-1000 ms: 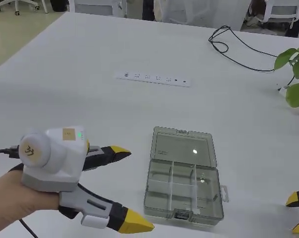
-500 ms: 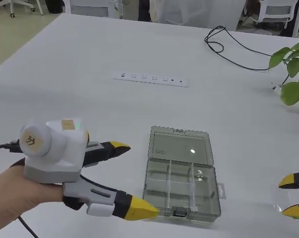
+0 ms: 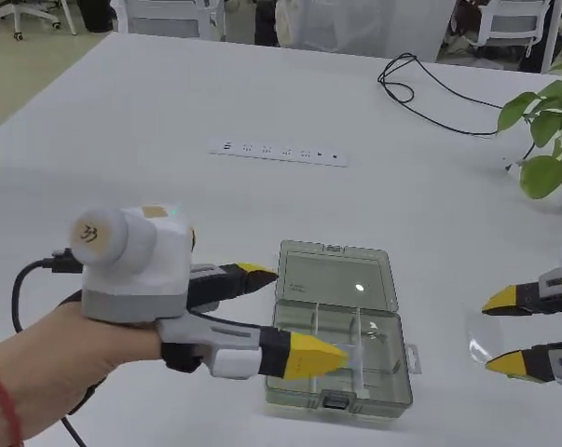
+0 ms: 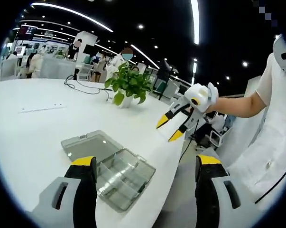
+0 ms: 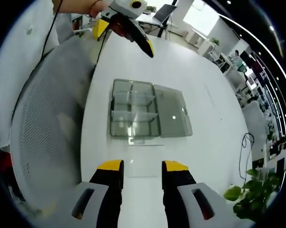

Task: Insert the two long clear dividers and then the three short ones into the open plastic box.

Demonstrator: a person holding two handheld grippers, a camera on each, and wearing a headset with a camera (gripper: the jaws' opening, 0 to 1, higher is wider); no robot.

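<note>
The open plastic box (image 3: 341,382) lies near the table's front edge, its lid (image 3: 336,277) folded back flat. Clear dividers stand inside and split it into several compartments. My left gripper (image 3: 290,315) is open, with one yellow tip over the box's left front corner and the other beside the lid. The box (image 4: 109,166) lies ahead, between its jaws. My right gripper (image 3: 502,331) is open to the right of the box, nothing between its jaws. A faint clear piece (image 3: 479,337) lies on the table at its tips. The box (image 5: 143,109) lies ahead of it, a thin clear strip (image 5: 143,142) in front.
A white power strip (image 3: 279,152) lies behind the box at mid table. A black cable (image 3: 420,84) loops at the far right, beside a green plant (image 3: 541,140). The table's front edge runs close under both grippers. Office chairs stand beyond the far edge.
My left gripper has moved right, until its lower tip is over the box's corner. My right gripper has come further in from the right edge.
</note>
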